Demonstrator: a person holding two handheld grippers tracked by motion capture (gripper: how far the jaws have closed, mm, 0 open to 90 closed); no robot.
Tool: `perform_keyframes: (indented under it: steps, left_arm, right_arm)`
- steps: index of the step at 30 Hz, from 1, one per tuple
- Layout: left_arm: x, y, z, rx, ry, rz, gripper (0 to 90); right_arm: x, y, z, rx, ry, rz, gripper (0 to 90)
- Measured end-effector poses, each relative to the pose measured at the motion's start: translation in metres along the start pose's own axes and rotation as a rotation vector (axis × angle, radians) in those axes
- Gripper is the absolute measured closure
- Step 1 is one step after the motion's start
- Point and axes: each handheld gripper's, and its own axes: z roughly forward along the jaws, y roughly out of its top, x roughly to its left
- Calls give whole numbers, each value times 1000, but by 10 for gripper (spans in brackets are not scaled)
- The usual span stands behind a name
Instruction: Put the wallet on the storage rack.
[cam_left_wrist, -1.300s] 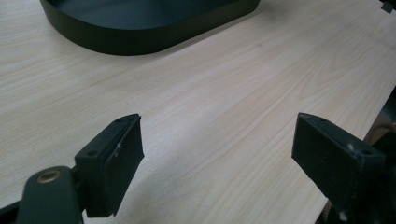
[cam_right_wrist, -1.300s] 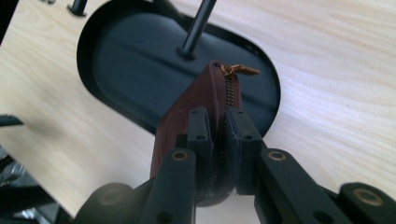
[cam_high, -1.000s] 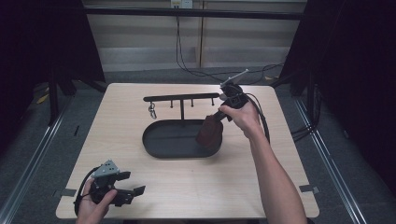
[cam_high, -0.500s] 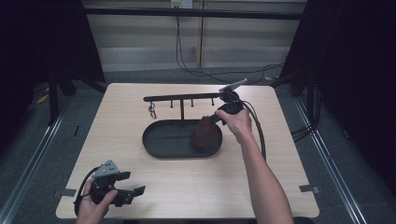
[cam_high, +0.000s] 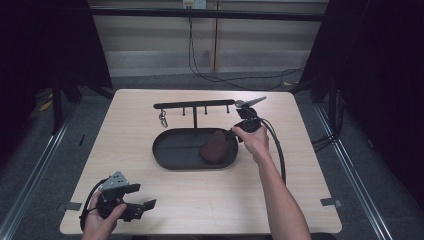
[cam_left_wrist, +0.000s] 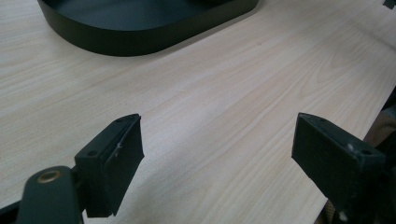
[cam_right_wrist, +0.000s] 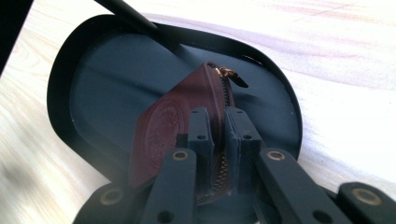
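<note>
Pouch (cam_high: 216, 146): brown zip coin pouch, pinched edge-on in the right claw (cam_right_wrist: 218, 140), hanging over the 3 o'clock end of the black oval tray (cam_high: 167, 159).

Left to right:
- Left claw (cam_high: 145, 206) at 7 o'clock on the table (cam_high: 210, 200), jaws wide apart, nothing between them. Parked, well apart from the tray.
- Rack (cam_high: 195, 106) with hooks stands at 12 o'clock behind the tray; a key ring (cam_high: 163, 120) hangs off its left end.
- Tray floor looks bare in the right gripper view apart from the pouch above it.
- Right claw clamped on the zipper edge; zipper pull (cam_right_wrist: 231, 74) at the far tip.

Key relation: pouch extends from the right claw toward 8 o'clock, long axis sloping down into the tray, low corner at or just above the floor; can't tell contact. Right hand is the only one in reach. My read: next is lower a bit more and release.
</note>
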Motion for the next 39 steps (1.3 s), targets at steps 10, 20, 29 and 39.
perform_keyframes:
  steps: [10, 20, 29, 39]
  left_arm:
    - [1, 0, -1, -3, -14, -5, 164]
    - [2, 1, -1, -2, -4, -7, 164]
    - [4, 1, -1, -4, 1, -17, 164]
    - [5, 0, -2, -11, 4, -23, 164]
  right_arm:
    - [-4, -4, 10, -13, -51, -21, 810]
    - [-5, -9, 20, -34, -74, -37, 783]
    - [-4, -15, 21, -88, -83, -48, 599]
    - [5, -16, 15, -106, -48, -61, 321]
